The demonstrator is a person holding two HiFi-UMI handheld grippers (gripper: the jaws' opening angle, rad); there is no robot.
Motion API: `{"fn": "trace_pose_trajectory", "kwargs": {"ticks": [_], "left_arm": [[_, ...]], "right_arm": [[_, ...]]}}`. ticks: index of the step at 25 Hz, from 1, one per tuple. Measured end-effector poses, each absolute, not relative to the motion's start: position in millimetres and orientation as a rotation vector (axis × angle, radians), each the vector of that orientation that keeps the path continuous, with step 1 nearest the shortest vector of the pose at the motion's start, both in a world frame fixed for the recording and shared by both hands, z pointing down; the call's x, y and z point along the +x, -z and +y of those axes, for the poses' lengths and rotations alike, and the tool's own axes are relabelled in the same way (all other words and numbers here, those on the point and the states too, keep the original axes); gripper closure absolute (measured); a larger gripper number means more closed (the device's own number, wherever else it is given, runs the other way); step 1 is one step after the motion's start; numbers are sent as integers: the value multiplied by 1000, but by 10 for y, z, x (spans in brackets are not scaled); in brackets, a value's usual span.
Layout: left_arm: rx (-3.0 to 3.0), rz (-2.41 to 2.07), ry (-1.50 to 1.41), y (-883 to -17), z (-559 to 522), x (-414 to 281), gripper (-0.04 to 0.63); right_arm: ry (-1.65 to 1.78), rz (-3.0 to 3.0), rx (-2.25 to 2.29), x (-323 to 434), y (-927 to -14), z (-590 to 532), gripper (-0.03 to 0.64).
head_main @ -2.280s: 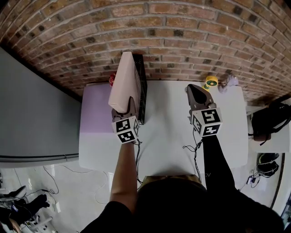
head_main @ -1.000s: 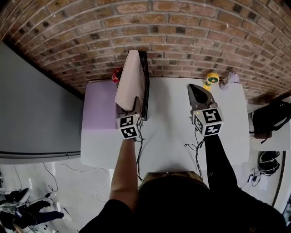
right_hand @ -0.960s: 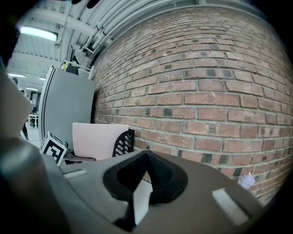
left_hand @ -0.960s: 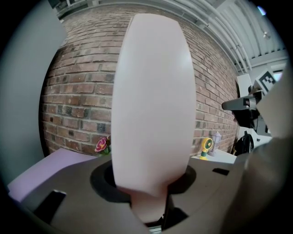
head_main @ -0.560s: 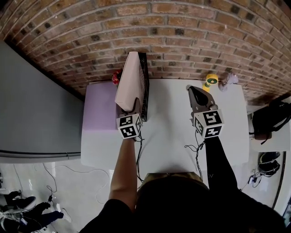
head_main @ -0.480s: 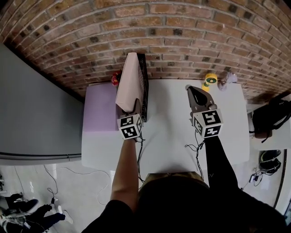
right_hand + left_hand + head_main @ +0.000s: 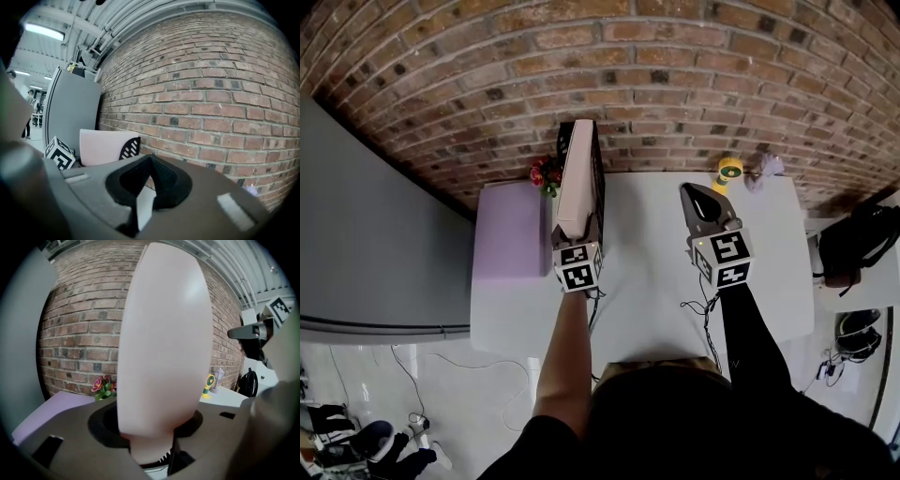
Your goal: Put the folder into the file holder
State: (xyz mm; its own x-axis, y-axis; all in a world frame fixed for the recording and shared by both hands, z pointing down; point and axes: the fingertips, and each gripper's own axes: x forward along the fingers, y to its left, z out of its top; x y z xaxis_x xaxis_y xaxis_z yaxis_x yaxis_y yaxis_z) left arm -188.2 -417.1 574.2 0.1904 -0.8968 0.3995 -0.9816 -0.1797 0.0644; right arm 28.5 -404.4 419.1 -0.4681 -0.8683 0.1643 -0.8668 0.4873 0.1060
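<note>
Two grippers showing in head view: left gripper (image 7: 578,230) sitting at near edge of pink folder (image 7: 577,183), folder standing upright in black file holder (image 7: 593,159). Left gripper view showing jaws just been opening, folder between, gap beside it. Right gripper (image 7: 701,199) hovering over table (image 7: 647,253), jaws pressing together, empty; only its view showing holder's slotted side.
</note>
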Motion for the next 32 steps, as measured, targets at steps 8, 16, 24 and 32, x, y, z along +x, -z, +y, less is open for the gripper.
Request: {"fn": "trace_pose_trajectory", "kwargs": {"ticks": [8, 16, 24, 32], "left_arm": [[2173, -1700, -362, -5769, -4155, -1779, 315], [2218, -1646, -350, -5730, -4061, -1738, 279], [2259, -1633, -345, -5646, -3898, -1762, 278], [2315, -1642, -333, -5513, -3751, -1837, 278]], "right_arm": [[20, -2558, 1487, 211, -4138, -3988, 618], [5, -2555, 1501, 160, -4161, -3884, 618], [10, -2545, 1533, 82, -4115, -3734, 618], [-5, -2537, 1574, 77, -4223, -3525, 618]]}}
